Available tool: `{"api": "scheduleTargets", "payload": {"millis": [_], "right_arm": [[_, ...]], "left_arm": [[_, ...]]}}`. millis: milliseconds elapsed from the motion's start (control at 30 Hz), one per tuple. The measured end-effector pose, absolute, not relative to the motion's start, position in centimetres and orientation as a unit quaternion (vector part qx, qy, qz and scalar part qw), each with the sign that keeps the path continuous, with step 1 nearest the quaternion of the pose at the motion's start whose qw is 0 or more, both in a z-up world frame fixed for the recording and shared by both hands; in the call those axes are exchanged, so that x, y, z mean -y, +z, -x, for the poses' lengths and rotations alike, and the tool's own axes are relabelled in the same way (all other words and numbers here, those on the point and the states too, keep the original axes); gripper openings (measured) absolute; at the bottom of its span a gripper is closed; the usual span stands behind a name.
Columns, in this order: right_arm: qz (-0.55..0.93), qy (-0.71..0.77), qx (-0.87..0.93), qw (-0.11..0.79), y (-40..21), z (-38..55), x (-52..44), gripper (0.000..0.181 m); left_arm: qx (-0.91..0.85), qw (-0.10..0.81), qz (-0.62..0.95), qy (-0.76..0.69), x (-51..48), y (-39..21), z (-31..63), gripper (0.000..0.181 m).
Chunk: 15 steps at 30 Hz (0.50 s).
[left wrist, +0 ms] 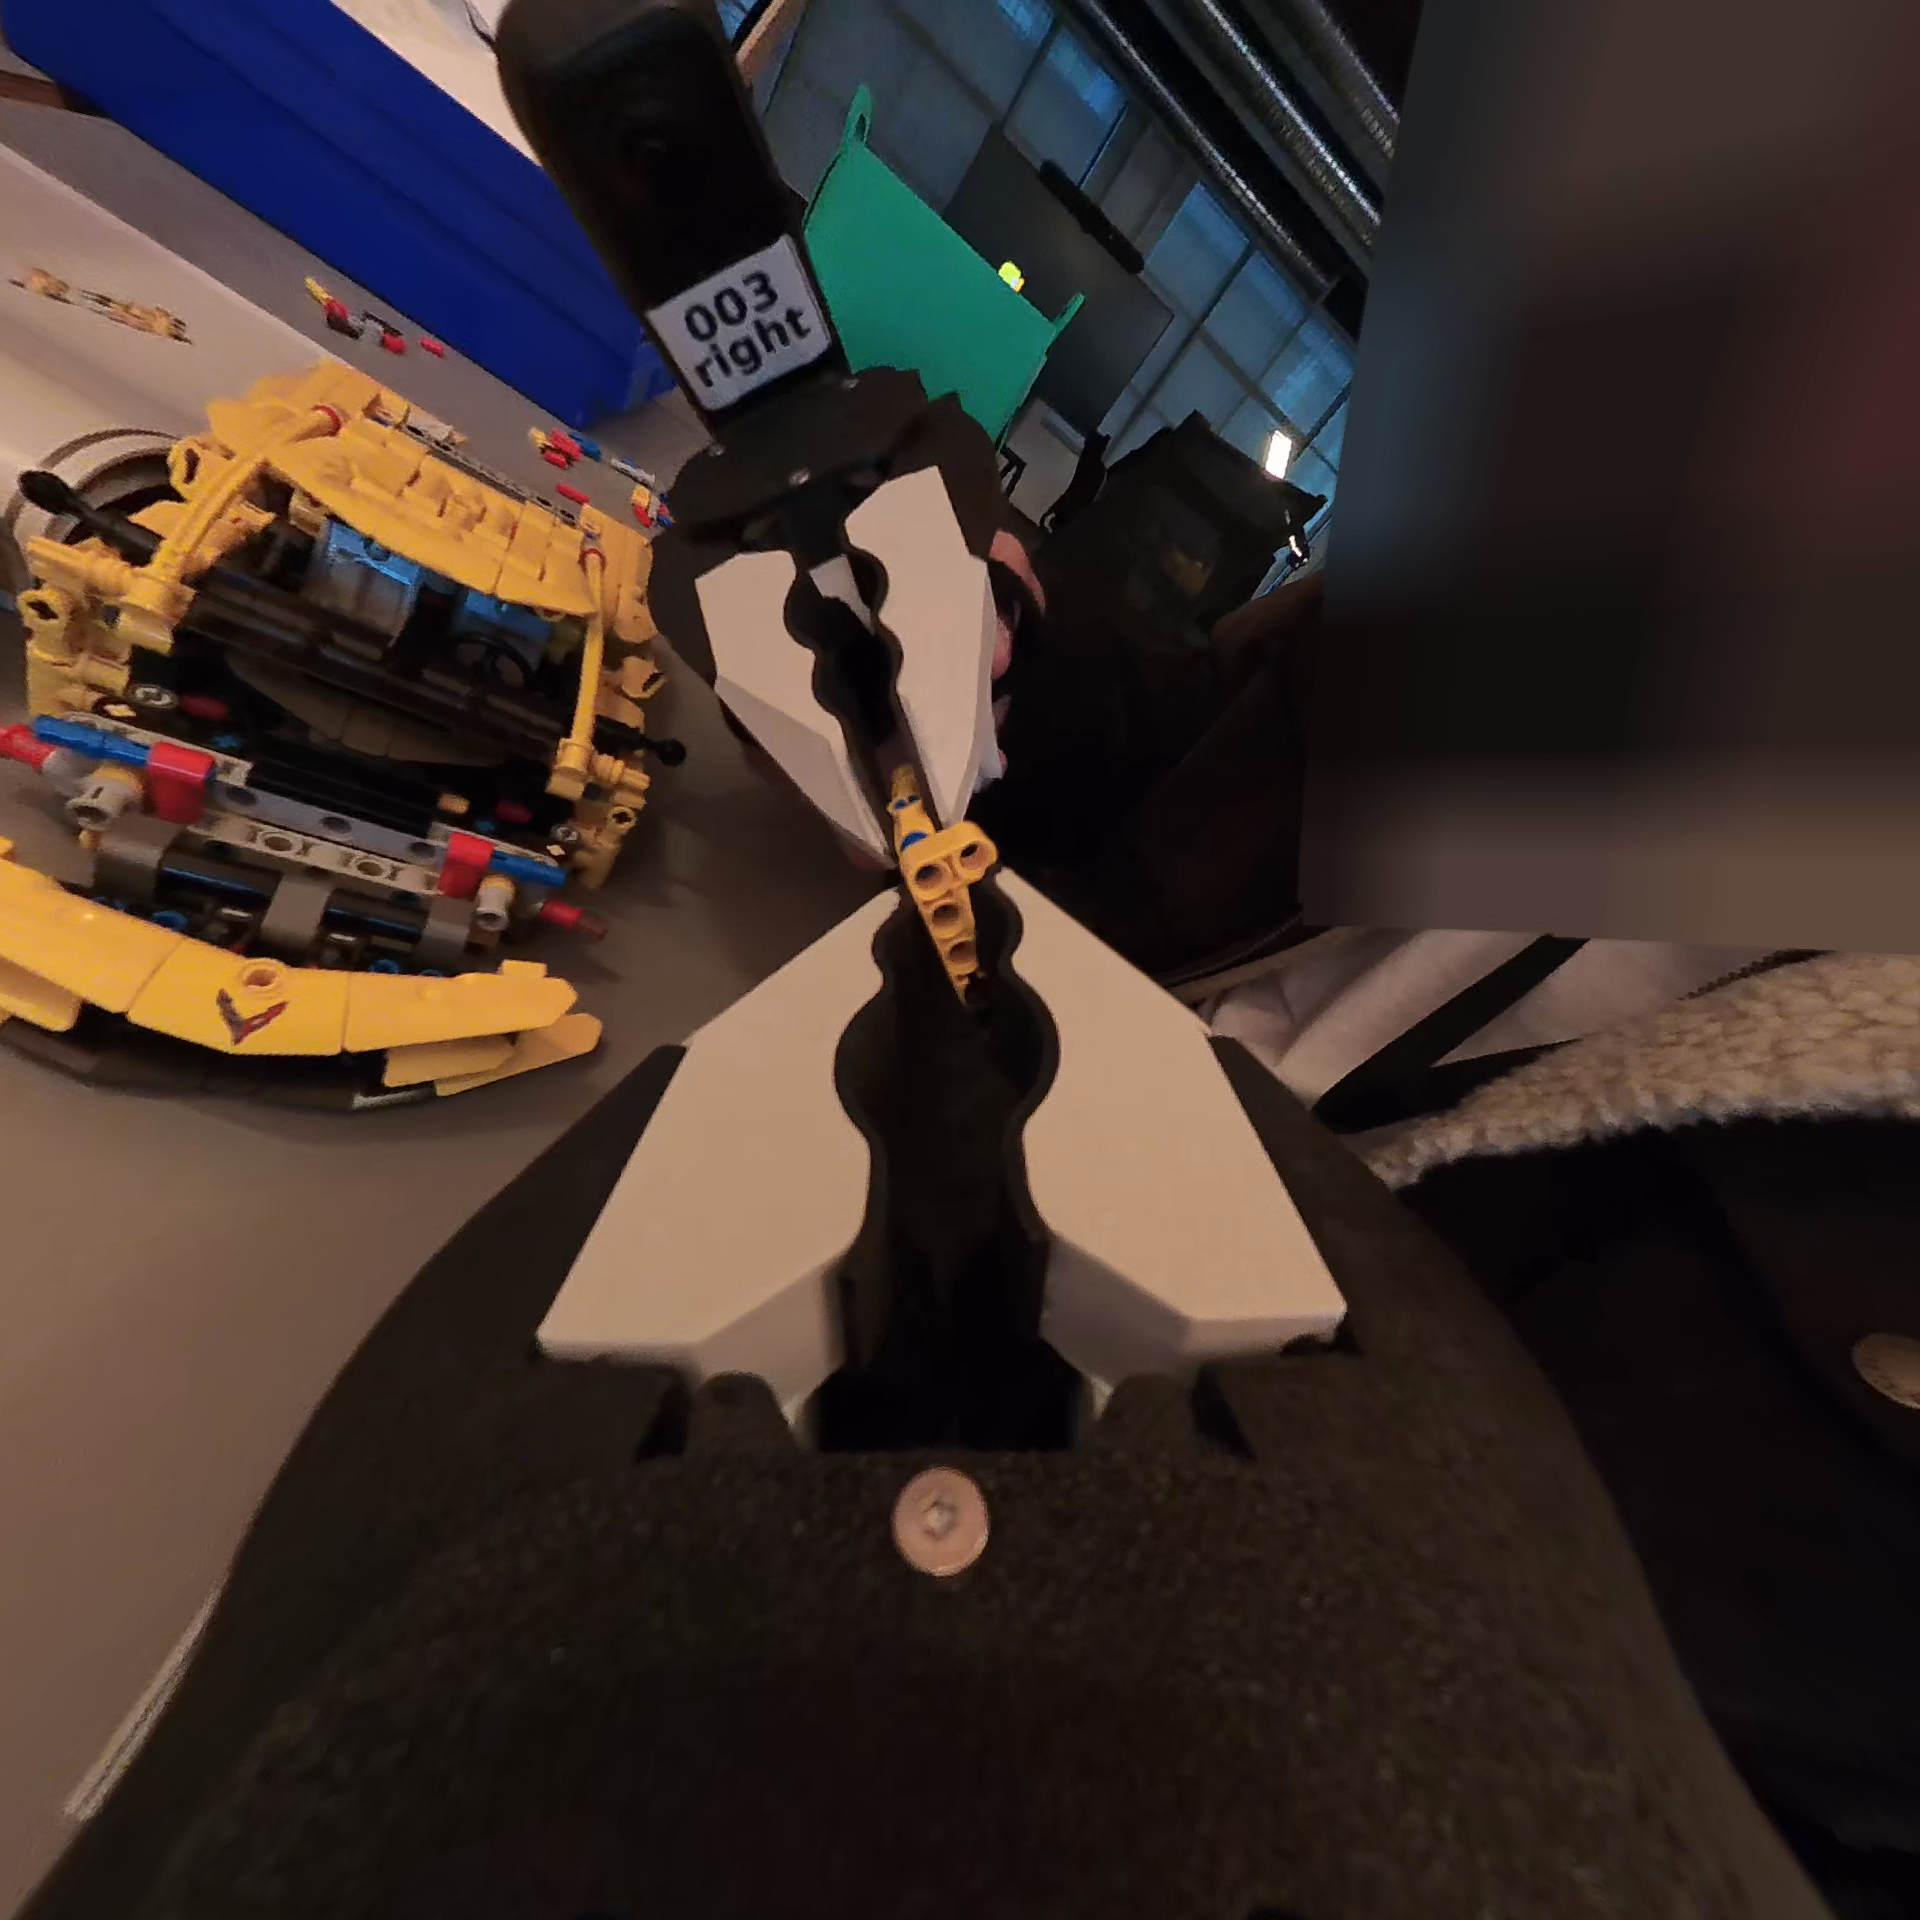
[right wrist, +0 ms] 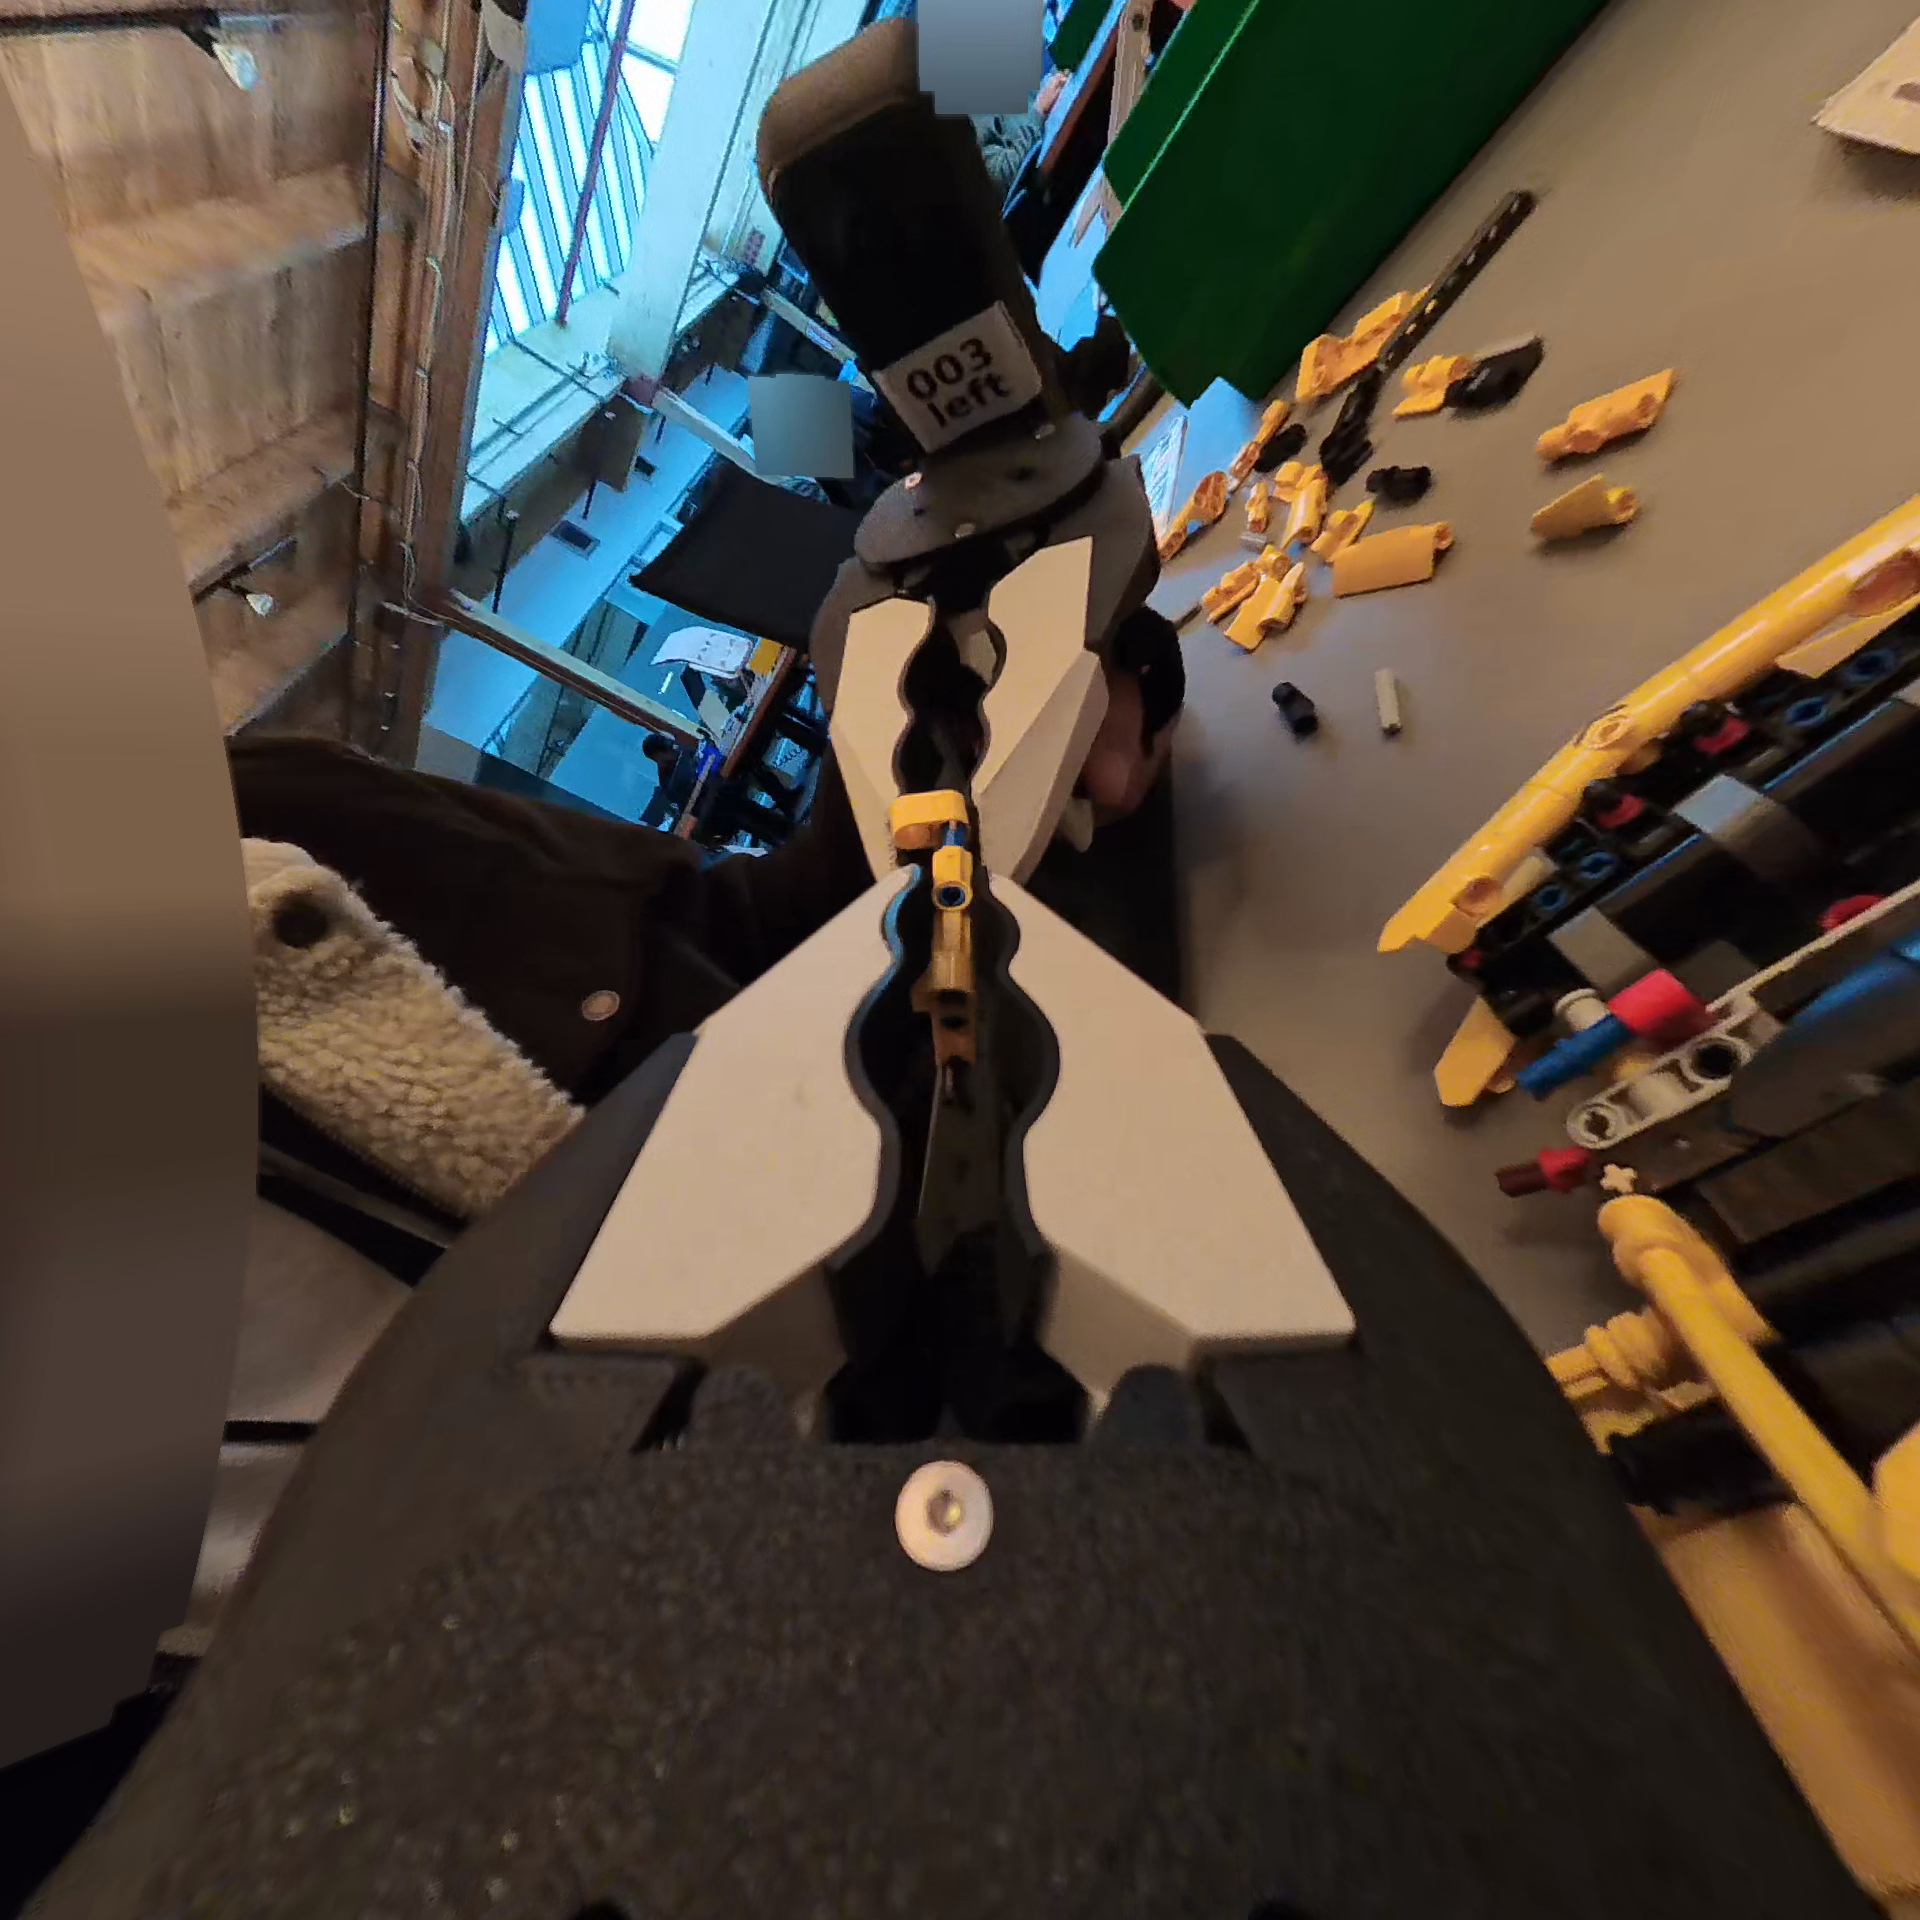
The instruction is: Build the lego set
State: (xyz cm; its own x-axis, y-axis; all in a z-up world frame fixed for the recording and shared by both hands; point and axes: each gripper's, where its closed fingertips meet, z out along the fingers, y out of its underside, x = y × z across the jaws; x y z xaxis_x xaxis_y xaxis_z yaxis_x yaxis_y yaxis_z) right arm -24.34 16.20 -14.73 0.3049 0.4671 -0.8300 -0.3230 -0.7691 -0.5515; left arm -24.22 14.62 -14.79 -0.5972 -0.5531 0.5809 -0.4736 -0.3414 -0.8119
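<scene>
yellow holed beam (left wrist: 948, 914) pinched by left gripper (left wrist: 951, 883) | right gripper (right wrist: 948, 883) clamps yellow pin piece (right wrist: 951, 935) | yellow car model (left wrist: 312, 665) at 10 o'clock

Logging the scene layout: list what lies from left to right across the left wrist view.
Yellow lego car on the grey table → yellow beam pinched between the left gripper and right gripper → fleecy collar.

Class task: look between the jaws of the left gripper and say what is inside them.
A yellow holed beam sits between the left gripper's jaws, its holed end poking out towards the right gripper. Its lower end is hidden in the dark gap between the jaws.
</scene>
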Motion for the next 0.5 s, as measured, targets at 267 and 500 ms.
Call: {"api": "scheduleTargets", "payload": {"millis": [267, 500], "right_arm": [[0.735, 0.588, 0.078, 0.329, -14.7, 24.6, -15.6, 0.005], [0.733, 0.583, 0.062, 0.344, -14.5, 23.6, -16.1, 0.005]], "left_arm": [[-0.579, 0.004, 0.438, -0.688, -13.8, -14.8, 24.5, 0.012], [-0.578, 0.007, 0.442, -0.686, -13.9, -14.9, 24.3, 0.019]]}}
